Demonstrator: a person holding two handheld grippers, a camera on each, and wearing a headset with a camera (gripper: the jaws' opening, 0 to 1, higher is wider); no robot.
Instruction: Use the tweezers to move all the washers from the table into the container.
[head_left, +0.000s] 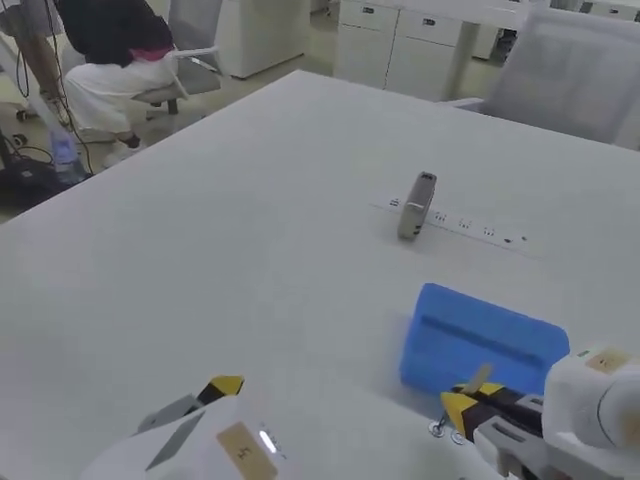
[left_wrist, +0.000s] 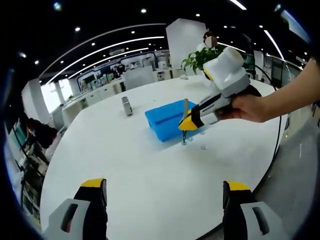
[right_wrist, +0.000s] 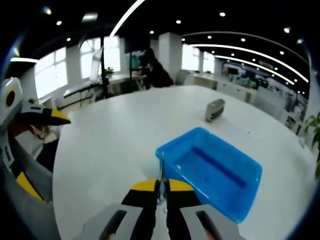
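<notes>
The blue container (head_left: 482, 343) lies on the white table, open side up and empty (right_wrist: 212, 170). My right gripper (right_wrist: 161, 186) is shut on thin metal tweezers (right_wrist: 161, 172) just in front of the container's near corner. In the left gripper view a hand holds that gripper (left_wrist: 192, 120), and the tweezers (left_wrist: 184, 122) point down at the table beside small washers (left_wrist: 203, 147). Two washers (head_left: 438, 430) lie under the right gripper (head_left: 462, 405) in the head view. My left gripper (left_wrist: 162, 187) is open and empty, well left of the container (head_left: 200, 398).
A small grey device (head_left: 417, 205) stands on the table beyond the container, by a strip of sockets (head_left: 470, 225). The table edge runs along the far side. Office chairs (head_left: 570, 75), cabinets and a seated person (head_left: 115, 60) are in the background.
</notes>
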